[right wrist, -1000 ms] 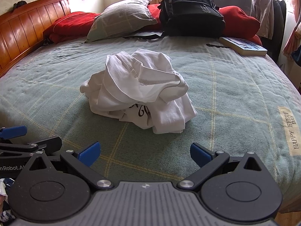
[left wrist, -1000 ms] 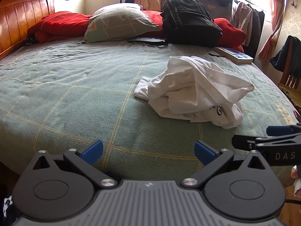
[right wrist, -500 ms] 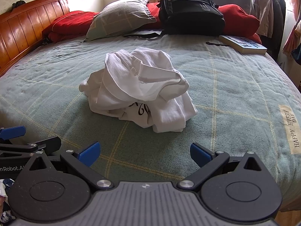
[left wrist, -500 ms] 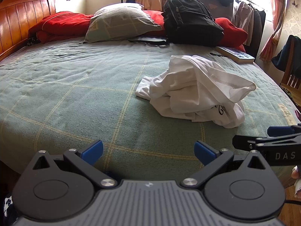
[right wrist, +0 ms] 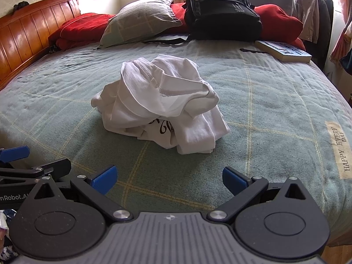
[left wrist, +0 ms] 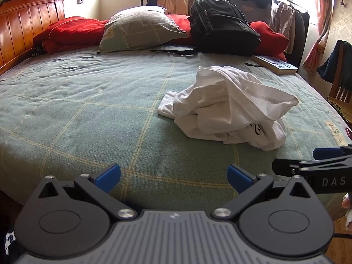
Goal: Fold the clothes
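A crumpled white garment (left wrist: 228, 107) with black lettering lies in a heap on the green checked bedspread (left wrist: 88, 110), right of centre in the left wrist view. In the right wrist view the same garment (right wrist: 160, 103) sits dead ahead in the middle of the bed. My left gripper (left wrist: 173, 175) hovers over the bed's near edge, open and empty, with the heap ahead to its right. My right gripper (right wrist: 168, 178) is also open and empty, a short way in front of the heap. Each gripper shows at the other view's edge.
At the far end lie a grey pillow (left wrist: 140, 30), red bedding (left wrist: 72, 33), a black backpack (left wrist: 222, 30) and a book (left wrist: 275, 65). A wooden headboard (right wrist: 26, 35) runs along the left. Clothes hang at the back right, and a chair (left wrist: 338, 83) stands right of the bed.
Both grippers have eased slightly forward toward the bed, so the white garment looks a little nearer. Both stay open; the garment has not moved.
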The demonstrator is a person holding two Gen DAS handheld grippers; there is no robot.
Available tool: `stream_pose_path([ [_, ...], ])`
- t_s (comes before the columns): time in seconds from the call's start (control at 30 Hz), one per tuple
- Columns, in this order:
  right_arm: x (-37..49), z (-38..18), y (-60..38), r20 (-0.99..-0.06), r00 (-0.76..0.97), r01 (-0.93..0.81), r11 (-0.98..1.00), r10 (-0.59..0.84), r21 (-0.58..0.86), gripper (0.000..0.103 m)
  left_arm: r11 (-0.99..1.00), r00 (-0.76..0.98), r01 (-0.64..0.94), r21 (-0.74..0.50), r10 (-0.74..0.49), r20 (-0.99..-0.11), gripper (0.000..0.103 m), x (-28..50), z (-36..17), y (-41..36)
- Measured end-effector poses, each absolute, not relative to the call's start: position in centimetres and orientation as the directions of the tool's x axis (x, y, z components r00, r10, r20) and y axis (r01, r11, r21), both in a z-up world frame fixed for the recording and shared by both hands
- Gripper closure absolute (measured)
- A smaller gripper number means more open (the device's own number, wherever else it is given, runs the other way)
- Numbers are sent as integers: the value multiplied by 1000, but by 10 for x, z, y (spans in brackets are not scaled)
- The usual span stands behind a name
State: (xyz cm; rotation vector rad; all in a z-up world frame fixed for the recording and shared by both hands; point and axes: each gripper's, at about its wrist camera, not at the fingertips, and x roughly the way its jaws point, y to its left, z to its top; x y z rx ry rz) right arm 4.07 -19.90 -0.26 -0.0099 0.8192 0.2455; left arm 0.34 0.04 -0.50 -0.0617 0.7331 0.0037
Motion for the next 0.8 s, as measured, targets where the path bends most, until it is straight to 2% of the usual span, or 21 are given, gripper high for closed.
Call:
stream_pose_path([
  [0.4, 44, -2, -199, -727, 632, -265, 956, 270, 125, 0, 1000, 738, -9, 2, 8, -675, 1, 10, -10, -9],
  [0.8, 64, -9, -212, -736, 624, -249, 959, 264, 134, 0, 999, 747, 28, 35, 3, -665, 1, 27, -12, -5],
])
